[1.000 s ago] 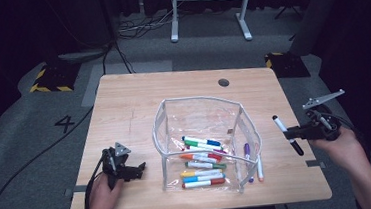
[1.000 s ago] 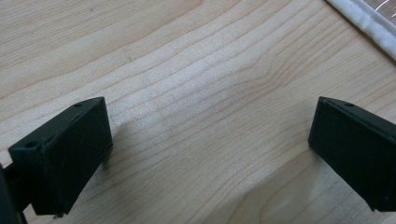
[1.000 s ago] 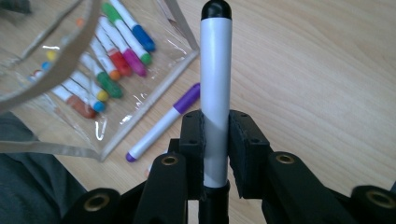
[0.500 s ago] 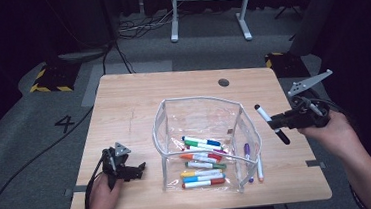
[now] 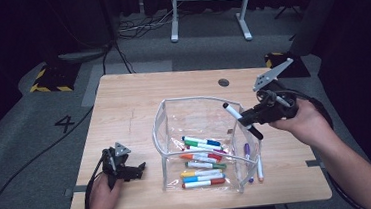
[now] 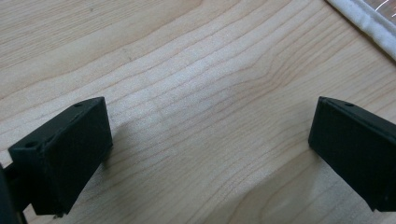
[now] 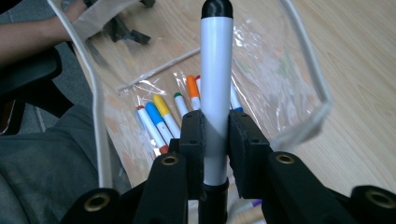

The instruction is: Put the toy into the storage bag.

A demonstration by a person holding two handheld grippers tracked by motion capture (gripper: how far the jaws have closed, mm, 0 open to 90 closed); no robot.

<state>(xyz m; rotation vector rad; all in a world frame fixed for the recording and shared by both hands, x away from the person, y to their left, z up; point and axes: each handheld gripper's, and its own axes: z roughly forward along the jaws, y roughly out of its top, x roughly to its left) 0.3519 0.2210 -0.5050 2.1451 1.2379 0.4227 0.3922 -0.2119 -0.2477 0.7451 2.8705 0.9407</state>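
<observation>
Most of the work looks done; a good number of markers [image 5: 203, 158] already lie flat inside the clear pouch [image 5: 166, 136], and a couple more, one purple, rest on the surface [image 5: 123, 104] just beside the pouch's near right corner, so I judge those are left to gather; the one in hand is a white marker with black cap [image 5: 242, 121], not yet dropped in.

The right gripper [image 5: 247, 118] has its jaws clenched on that marker's barrel near its lower end; in the right gripper view the white marker [image 7: 215, 93] runs straight up out from between the pads, its capped tip well ahead of the jaws and over the pouch's open mouth, with the rim [image 7: 308, 84] curving to either side and the coloured markers [image 7: 161, 116] lying below and beyond the jaws; the drop seems close at hand.

The left gripper [image 5: 128, 170] sits low on the surface beside the pouch's left wall, jaws spread wide and released, nothing but bare wood between them; the pouch's white edge [image 6: 369, 23] lies ahead of them and off to one side.
</observation>
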